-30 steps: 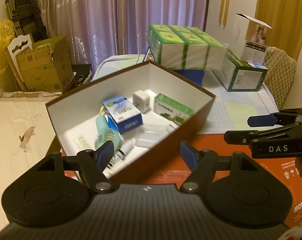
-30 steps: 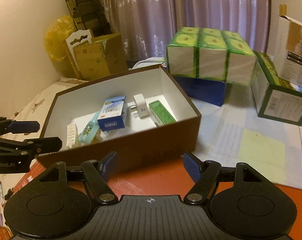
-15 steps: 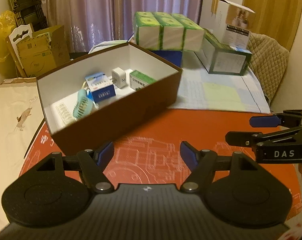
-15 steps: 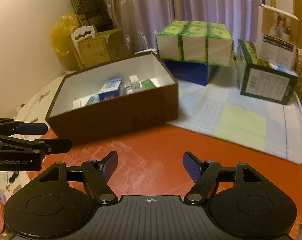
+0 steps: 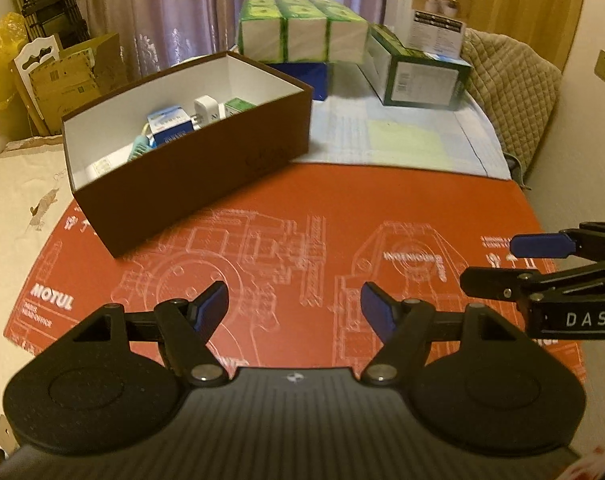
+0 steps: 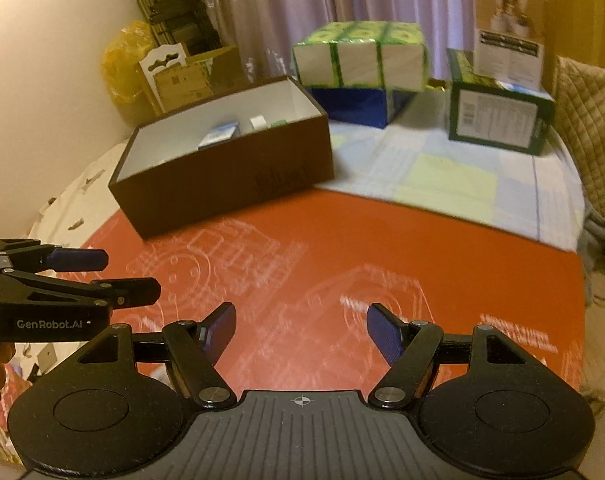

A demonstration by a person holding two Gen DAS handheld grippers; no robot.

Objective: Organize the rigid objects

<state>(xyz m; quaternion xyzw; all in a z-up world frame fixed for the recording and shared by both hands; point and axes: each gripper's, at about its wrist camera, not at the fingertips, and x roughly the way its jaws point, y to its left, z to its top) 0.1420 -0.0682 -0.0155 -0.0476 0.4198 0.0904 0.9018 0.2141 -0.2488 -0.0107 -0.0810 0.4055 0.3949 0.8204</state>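
Both grippers, left gripper [image 5: 293, 304] and right gripper [image 6: 301, 330], jaws wide and empty, have backed away from the filled box [image 5: 206, 168] at the mat's [image 5: 342, 248] far-left edge; sorting looks finished.

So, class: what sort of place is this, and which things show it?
Probably a room in a home: curtains behind, a quilted chair, and stacked cartons by the wall.

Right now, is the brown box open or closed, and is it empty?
Open and not empty. The brown box has no lid on it; its white inside shows a blue carton, a white plug and a green carton.
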